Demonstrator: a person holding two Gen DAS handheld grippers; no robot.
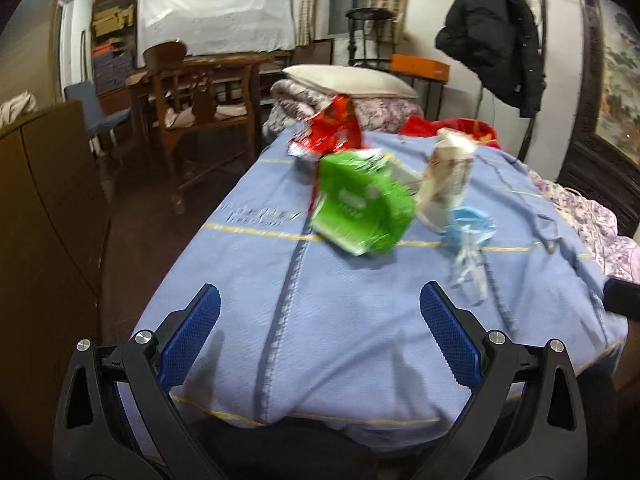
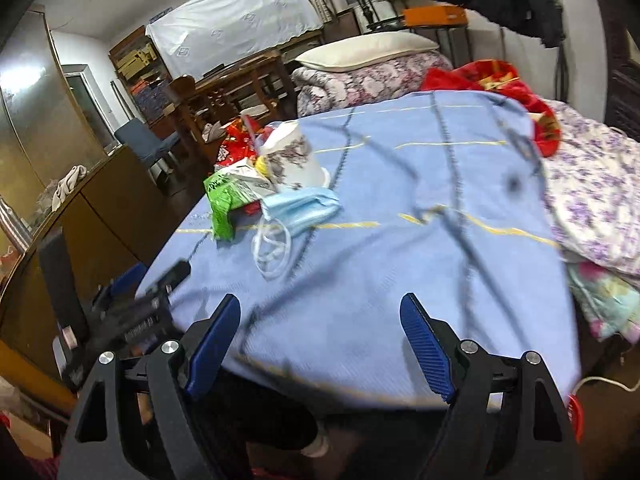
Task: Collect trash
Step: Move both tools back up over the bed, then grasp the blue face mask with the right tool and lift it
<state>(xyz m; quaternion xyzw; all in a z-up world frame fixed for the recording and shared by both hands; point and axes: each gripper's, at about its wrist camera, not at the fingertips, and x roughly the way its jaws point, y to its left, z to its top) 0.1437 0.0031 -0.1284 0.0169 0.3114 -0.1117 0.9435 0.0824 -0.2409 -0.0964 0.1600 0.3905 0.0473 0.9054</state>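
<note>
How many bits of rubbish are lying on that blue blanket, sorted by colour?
Red snack bag: 1
Green wrapper: 1
White patterned paper cup: 1
Light blue face mask: 1
Total: 4

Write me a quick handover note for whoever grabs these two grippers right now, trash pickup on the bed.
Left hand-held gripper: open, empty, above the near end of the blue blanket.
Right hand-held gripper: open, empty, also at the near end.
Trash, clustered mid-bed on the blanket: green wrapper, red snack bag behind it, white paper cup with floral print, blue face mask with its white ear loops trailing toward you.
Done: nothing visibly collected; all four pieces lie on the bed.
Left: pick up each piece. No bin shows in either view, so find one first.
</note>
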